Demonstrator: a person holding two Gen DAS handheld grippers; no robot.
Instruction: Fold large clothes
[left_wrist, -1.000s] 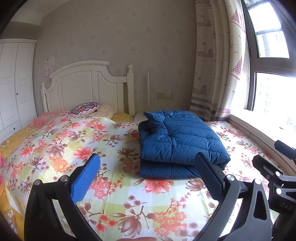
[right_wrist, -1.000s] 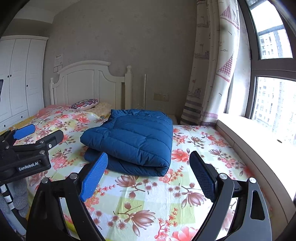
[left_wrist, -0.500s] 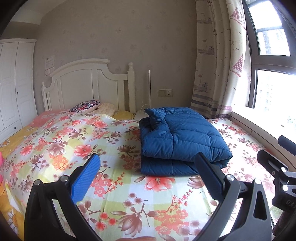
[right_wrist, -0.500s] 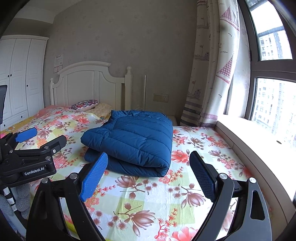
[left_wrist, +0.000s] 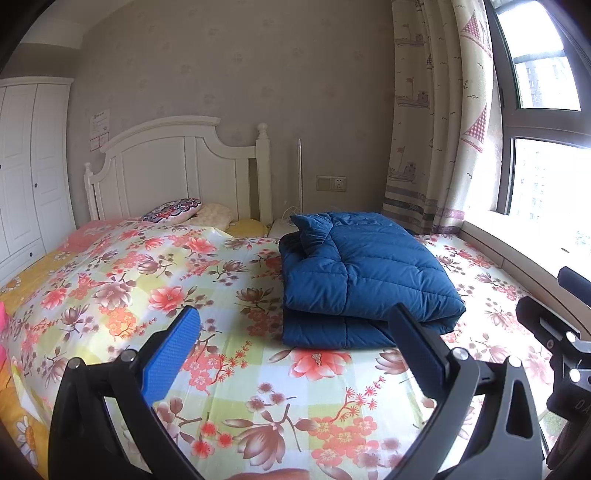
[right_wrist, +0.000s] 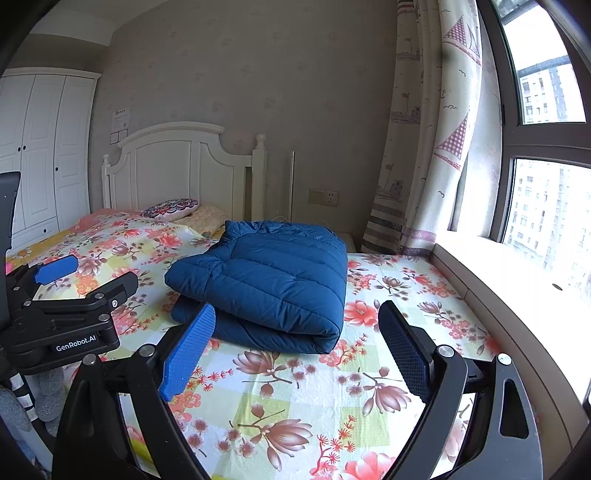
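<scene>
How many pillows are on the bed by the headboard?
2. A dark patterned pillow lies against the white headboard, and a pale cream pillow lies right beside it, toward the window side. The floral bedspread may hide more.

We see a blue jacket: quilted puffer cloth, smooth with a faint sheen, stitched in channels. The bedsheet is thin matt floral cloth, lightly creased. We read the left gripper as matt black plastic with silver metal screws; one pad is blue textured rubber, the other dark. The right gripper looks the same, its pads finely knurled. The headboard is white painted wood, satin smooth. The curtain is printed woven cloth, matt. The wall has matt patterned wallpaper. The wardrobe is white painted panels, smooth. The window frame is dark and smooth; material unclear.
</scene>
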